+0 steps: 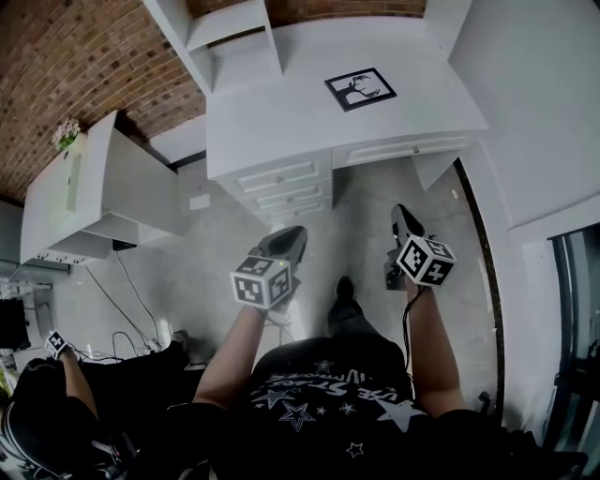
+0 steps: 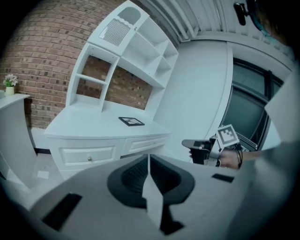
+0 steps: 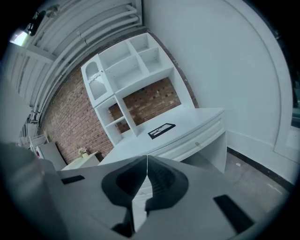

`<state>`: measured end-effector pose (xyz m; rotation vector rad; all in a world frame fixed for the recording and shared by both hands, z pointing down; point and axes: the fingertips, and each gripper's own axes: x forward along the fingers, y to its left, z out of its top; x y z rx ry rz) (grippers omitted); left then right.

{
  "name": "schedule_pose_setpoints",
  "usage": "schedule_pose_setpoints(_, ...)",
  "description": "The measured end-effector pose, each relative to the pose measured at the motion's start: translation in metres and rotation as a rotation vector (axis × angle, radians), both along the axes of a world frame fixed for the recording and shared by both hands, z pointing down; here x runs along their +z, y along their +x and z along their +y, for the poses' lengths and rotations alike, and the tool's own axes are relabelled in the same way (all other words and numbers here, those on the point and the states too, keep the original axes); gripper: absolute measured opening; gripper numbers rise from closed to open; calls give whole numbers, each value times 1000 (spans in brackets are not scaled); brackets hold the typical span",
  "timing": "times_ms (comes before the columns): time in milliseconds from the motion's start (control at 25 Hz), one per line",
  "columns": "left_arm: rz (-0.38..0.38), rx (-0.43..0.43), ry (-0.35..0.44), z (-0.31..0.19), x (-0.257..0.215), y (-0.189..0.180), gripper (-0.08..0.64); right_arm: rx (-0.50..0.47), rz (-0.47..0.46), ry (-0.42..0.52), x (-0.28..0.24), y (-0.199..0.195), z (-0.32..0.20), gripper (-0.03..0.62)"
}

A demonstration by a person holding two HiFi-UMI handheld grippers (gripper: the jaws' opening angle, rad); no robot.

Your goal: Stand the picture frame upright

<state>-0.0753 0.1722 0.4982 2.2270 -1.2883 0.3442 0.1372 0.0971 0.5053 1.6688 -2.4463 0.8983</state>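
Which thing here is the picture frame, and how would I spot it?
Look at the white desk with shelves against the brick wall. On its top lies the picture frame, flat, the only dark, black-bordered square on all that white.

so I count one picture frame (image 1: 360,89); one white desk (image 1: 281,127); one little flower pot (image 1: 66,134); one side cabinet (image 1: 122,187); two grippers, left gripper (image 1: 289,239) and right gripper (image 1: 401,214)
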Motion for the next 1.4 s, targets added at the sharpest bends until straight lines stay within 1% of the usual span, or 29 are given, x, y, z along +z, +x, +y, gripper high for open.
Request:
schedule_pose_setpoints(120, -27, 7, 5, -34, -2, 10, 26, -11, 6, -5, 1, 12, -37, 15)
schedule_pose_setpoints(280, -2, -58, 0, -82, -2, 14, 26, 46, -34, -19, 4, 34, -87, 15)
schedule_pose_setpoints(440, -14, -81, -7, -116, 3, 22, 26, 43, -5, -42, 14, 48, -121, 15)
schedule_pose_setpoints(600, -17, -92, -2, -138, -1, 29, 26, 76, -73, -68, 20, 57, -147, 15)
schedule_pose_setpoints(680, -24, -94, 1, -145, -4, 30, 26, 72, -93, -69, 19, 55, -157, 15)
schedule_pose_setpoints(880, -32, -97, 9, -166, -7, 27, 26, 45, -74, -88, 19, 42, -176, 15)
schedule_pose_setpoints(1040, -31, -90, -4, -182, 3, 27, 26, 27, -33, -101, 25, 34, -184, 15)
schedule_pose_setpoints(1160, -50, -65, -1, -197, 9, 28, 27, 20, -20, -117, 33, 27, -194, 15)
schedule_pose_setpoints(1280, -62, -49, 6, -220, 15, 25, 26, 26, -2, -136, 41, 22, -211, 15)
schedule_pose_setpoints(1400, -59, -45, -12, -248, 22, 18, 26, 41, 28, -149, 43, 21, -235, 15)
